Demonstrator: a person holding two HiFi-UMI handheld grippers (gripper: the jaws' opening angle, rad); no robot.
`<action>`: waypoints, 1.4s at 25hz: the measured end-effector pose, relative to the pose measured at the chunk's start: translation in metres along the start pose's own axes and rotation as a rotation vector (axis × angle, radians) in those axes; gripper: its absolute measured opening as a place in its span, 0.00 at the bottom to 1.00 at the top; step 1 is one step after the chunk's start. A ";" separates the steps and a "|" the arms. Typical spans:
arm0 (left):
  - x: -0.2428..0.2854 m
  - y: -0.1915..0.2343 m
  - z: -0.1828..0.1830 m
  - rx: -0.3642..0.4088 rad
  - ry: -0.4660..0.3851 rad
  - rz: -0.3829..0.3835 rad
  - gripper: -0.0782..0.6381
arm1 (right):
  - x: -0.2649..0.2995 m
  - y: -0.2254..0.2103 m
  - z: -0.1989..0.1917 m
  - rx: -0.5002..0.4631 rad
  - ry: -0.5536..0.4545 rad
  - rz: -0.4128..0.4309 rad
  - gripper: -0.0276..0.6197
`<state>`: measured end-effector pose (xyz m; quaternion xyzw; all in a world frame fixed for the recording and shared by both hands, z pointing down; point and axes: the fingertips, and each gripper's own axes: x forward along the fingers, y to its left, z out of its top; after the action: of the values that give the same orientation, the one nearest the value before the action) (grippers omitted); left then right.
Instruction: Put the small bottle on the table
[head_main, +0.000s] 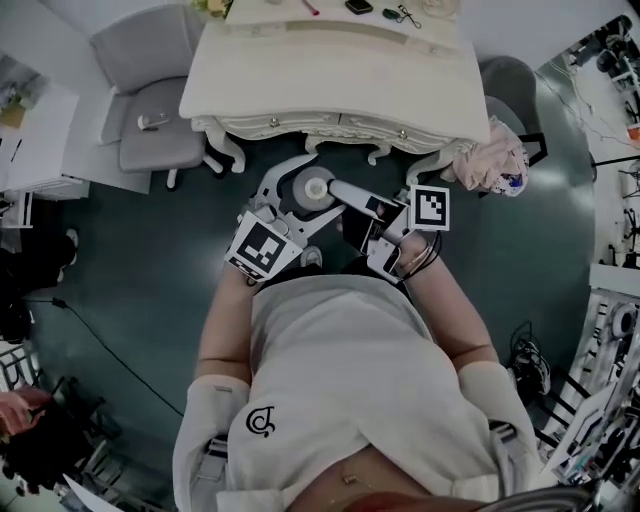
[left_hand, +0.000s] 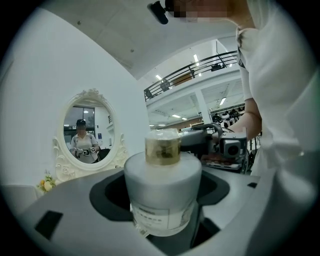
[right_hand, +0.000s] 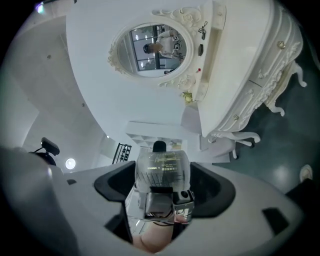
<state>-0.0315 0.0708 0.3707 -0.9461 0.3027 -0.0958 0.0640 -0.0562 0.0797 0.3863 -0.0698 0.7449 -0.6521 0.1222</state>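
I stand a step back from the white dressing table (head_main: 330, 80). My left gripper (head_main: 303, 198) is shut on a squat frosted white bottle (left_hand: 162, 195) with a clear golden cap, held upright in the air (head_main: 316, 187). My right gripper (head_main: 345, 195) is rolled on its side, and its tip lies just right of that bottle. Its jaws are shut on a small clear bottle (right_hand: 162, 170) with printed lines and a dark top. Beyond the small bottle, the right gripper view shows the left gripper's camera and a hand. The head view hides the small bottle under the upper jaw.
An oval mirror (left_hand: 85, 132) stands at the back of the table, with small items (head_main: 400, 12) along that far edge. A grey chair (head_main: 150, 100) is at the table's left. A pink cloth (head_main: 495, 160) hangs at its right corner. Cables and gear line both sides.
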 end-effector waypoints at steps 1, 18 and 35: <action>-0.002 0.009 -0.003 -0.005 0.002 -0.007 0.60 | 0.009 -0.002 0.004 0.010 -0.007 -0.002 0.58; 0.073 0.161 -0.062 -0.048 0.038 -0.047 0.60 | 0.088 -0.068 0.151 0.069 -0.022 -0.016 0.58; 0.185 0.281 -0.124 -0.112 0.085 -0.026 0.60 | 0.115 -0.142 0.307 0.100 -0.030 -0.049 0.58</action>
<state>-0.0685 -0.2727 0.4671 -0.9472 0.2976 -0.1196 -0.0032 -0.0909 -0.2632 0.4798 -0.0917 0.7077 -0.6901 0.1207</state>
